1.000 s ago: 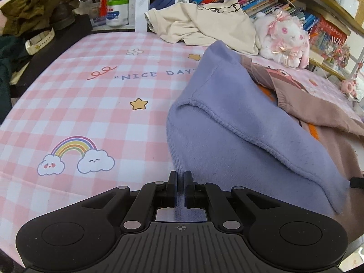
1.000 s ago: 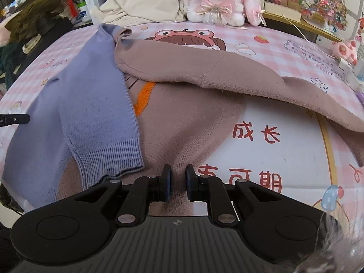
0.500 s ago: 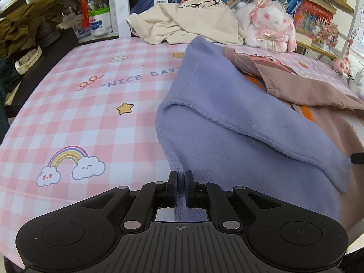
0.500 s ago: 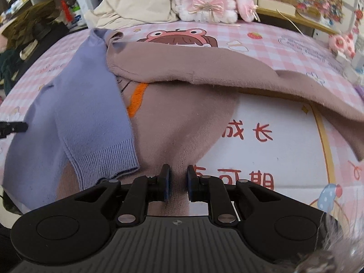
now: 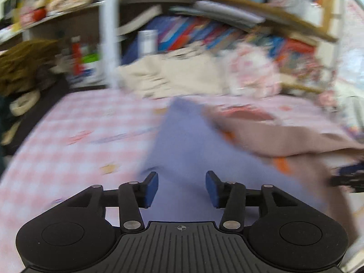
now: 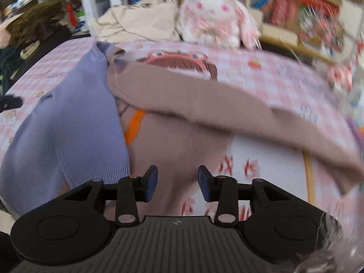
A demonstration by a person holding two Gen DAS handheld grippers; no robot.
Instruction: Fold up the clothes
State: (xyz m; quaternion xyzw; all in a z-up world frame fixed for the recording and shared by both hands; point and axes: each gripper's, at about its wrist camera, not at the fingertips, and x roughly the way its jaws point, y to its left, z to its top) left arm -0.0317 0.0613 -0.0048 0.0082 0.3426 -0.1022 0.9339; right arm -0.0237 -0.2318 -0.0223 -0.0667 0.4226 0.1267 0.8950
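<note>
A sweater with a lavender left half [image 5: 188, 150] and a dusty-pink right half [image 6: 182, 122] lies on the pink checked tablecloth [image 5: 75, 141], both sleeves folded across its body. My left gripper [image 5: 181, 186] is open and empty over the lavender hem. My right gripper [image 6: 177, 183] is open and empty over the pink hem, beside the ribbed lavender cuff [image 6: 100, 173]. Both views are motion-blurred.
A cream garment [image 6: 136, 22] and a pink plush rabbit [image 6: 213, 16] lie at the table's far edge under shelves of books [image 5: 204, 29]. Dark and olive clothes [image 5: 20, 68] are piled at the far left. Small trinkets [image 6: 341, 77] sit at the right.
Both grippers have opened and let go of the sweater's hem. Both cameras have tilted upward, showing more of the shelves.
</note>
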